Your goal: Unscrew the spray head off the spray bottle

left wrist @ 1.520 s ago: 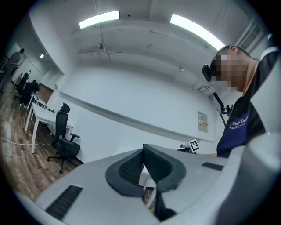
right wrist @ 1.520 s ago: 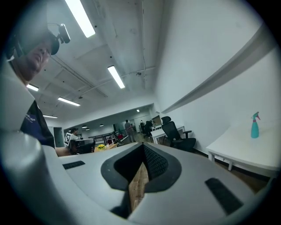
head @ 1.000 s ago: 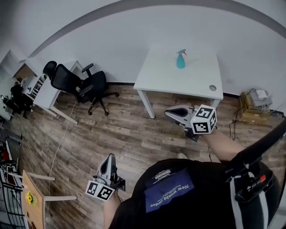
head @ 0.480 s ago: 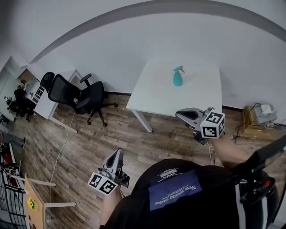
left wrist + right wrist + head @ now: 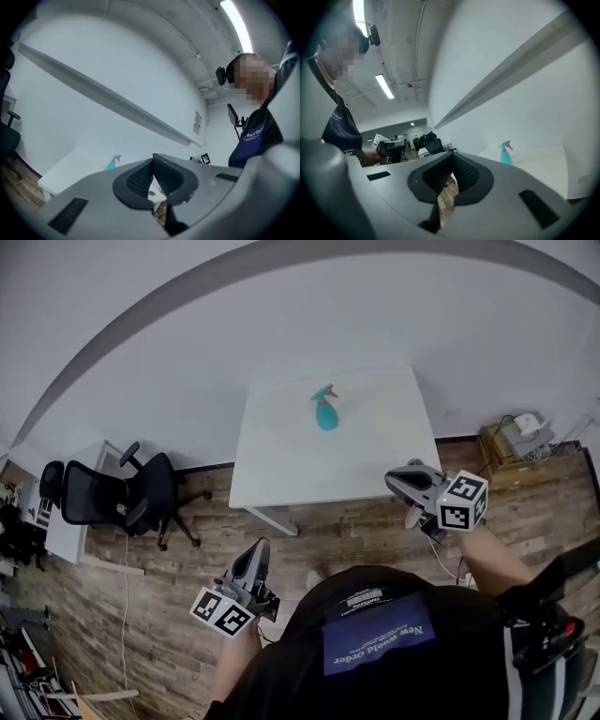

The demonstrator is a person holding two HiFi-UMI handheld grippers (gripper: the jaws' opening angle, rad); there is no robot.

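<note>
Here, a white table [image 5: 319,474] on wood flooring [image 5: 187,531] bears 1 spray bottle [image 5: 325,411].

It looks like an office: a plain white wall [image 5: 187,362] behind a white counter [image 5: 366,456], and black swivel chairs [image 5: 155,498] on castors by a second white desk [image 5: 80,526]. The floor [image 5: 169,615] is wood plank, long strip lights [image 5: 238,23] run across a bare ceiling, and more chairs [image 5: 427,139] stand further back.
</note>
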